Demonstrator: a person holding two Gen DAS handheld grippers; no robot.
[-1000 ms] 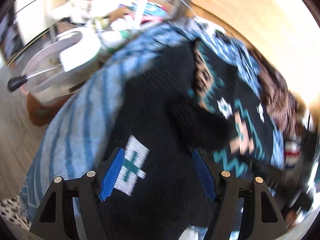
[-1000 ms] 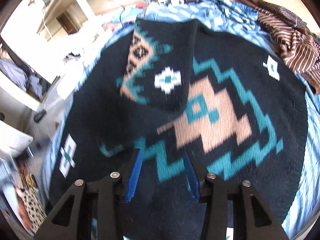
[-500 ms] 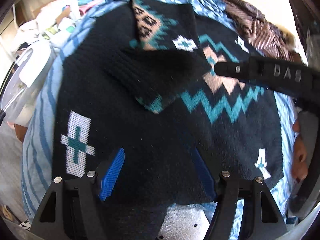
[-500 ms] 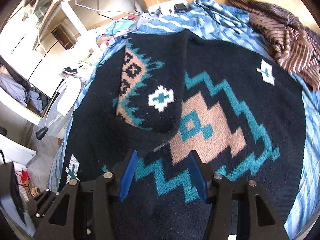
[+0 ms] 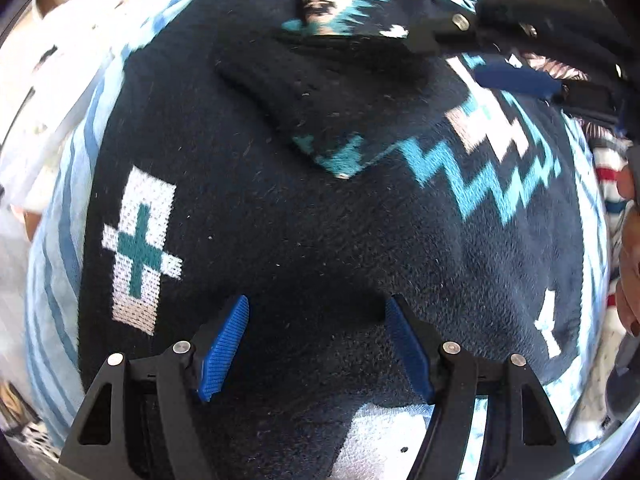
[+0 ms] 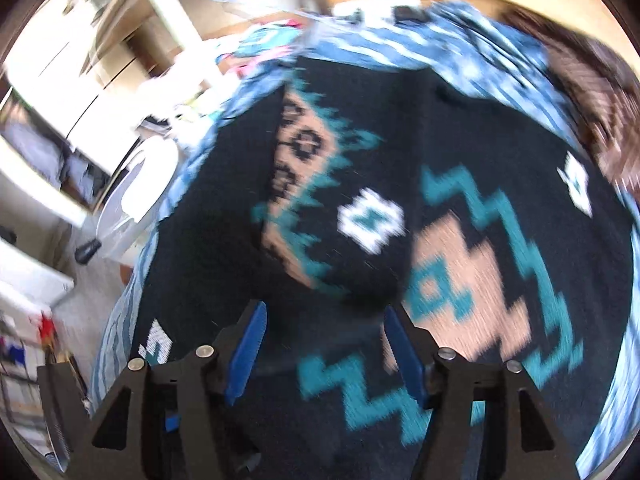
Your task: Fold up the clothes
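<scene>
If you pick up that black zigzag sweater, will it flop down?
Probably yes. The sweater lies soft and flat, with one sleeve already folded limply over it, so it would likely droop. Its thick fuzzy knit looks grippy rather than slippery, and fairly heavy.

A sweater lies spread flat on a bedspread, one sleeve folded in across its chest. The left hand-held gripper sits over the sweater's near hem; the right hand-held gripper (seen from the left at upper right) sits over its middle. Beyond the far right edge lies another garment. A basket stands left of the bed.
</scene>
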